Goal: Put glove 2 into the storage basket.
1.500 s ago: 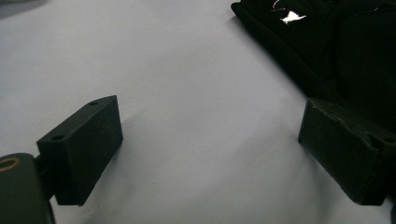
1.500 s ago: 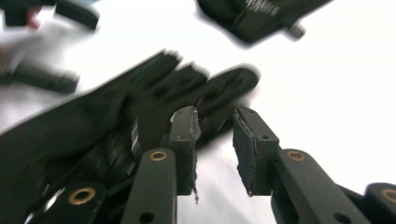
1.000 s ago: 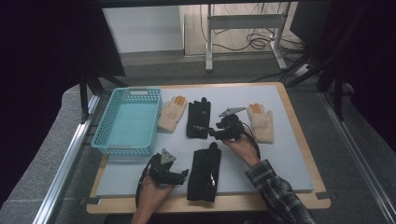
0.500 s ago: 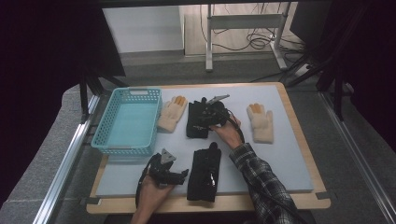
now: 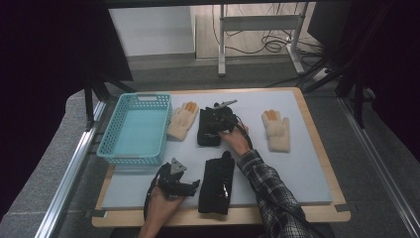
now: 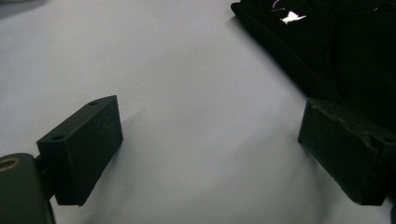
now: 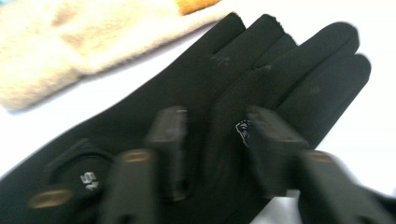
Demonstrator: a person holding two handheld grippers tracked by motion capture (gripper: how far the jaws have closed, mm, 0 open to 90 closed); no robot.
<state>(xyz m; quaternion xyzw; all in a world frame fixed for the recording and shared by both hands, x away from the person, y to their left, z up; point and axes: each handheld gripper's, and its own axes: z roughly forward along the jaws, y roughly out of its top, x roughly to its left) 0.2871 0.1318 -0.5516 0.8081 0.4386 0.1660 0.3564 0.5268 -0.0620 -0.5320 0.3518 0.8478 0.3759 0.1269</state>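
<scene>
The right gripper (image 5: pixel 218 120) is coming down over the far black fabric glove (image 5: pixel 208 133), which is lying flat on the grey mat of the counter (image 5: pixel 307 173), just beside the cream knitted glove with orange fingertips (image 5: pixel 182 120) and near the turquoise plastic basket (image 5: pixel 136 130). In the right gripper view its two fingers (image 7: pixel 170 149) are standing part-way open on either side of the glove's palm (image 7: pixel 210 112); the jaws have just been closing, with the cloth between them, but the blur is keeping me from saying that the pads are pressing on it yet, so this is looking like the start of a pinch and not a finished grip. The left gripper (image 5: pixel 174 182) is resting low on the mat at the near edge, its fingers (image 6: pixel 84 149) spread wide with bare mat between them and the near black fabric glove (image 6: pixel 336 51) just beside one of them. A second cream knitted glove (image 5: pixel 276 130) is lying well apart to the right. The step in hand seems to be picking up the far black glove; the next move is probably calling for the fingers to finish closing on a fold of cloth before lifting, since a thin flat glove may slip out.
</scene>
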